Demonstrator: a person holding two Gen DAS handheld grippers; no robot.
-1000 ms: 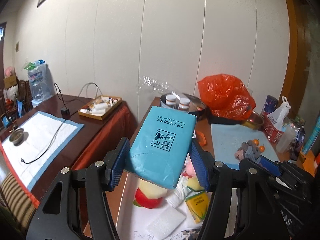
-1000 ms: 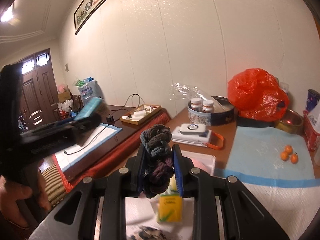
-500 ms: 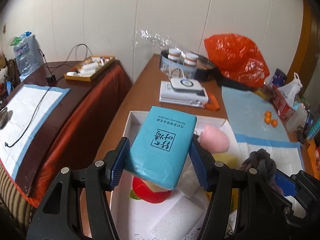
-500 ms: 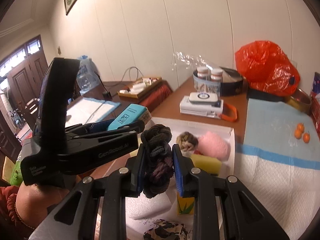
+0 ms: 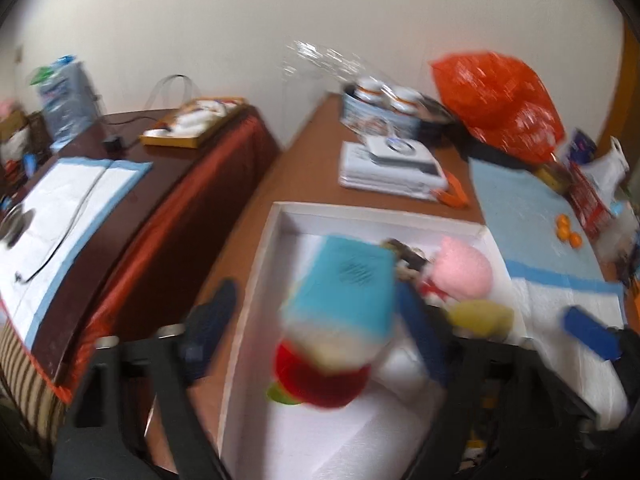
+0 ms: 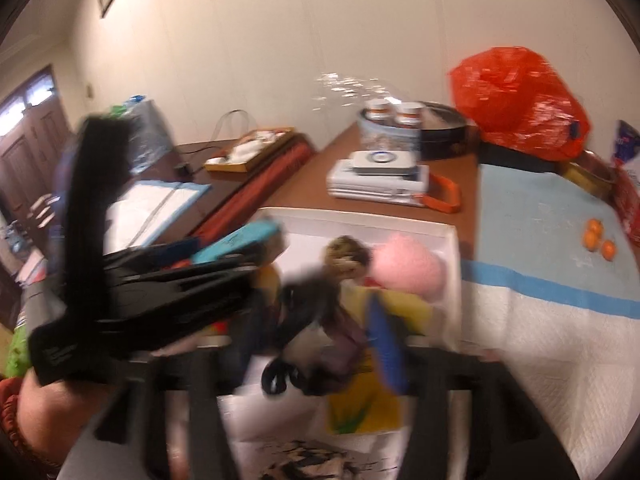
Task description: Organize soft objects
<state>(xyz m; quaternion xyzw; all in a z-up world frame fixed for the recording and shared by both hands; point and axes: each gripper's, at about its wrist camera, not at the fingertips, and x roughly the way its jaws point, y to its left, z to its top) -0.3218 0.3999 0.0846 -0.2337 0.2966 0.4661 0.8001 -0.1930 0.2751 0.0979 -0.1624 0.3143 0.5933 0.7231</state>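
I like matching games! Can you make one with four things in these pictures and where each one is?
Things:
1. pink fluffy ball
2. orange plastic bag
3. small oranges
4. blue tissue pack

Places:
A. on the light blue mat
B. at the back of the table by the wall
C. over the white box, at the left gripper
D. inside the white box, far right corner

Pairs: 1-D, 2-B, 3-A, 4-C
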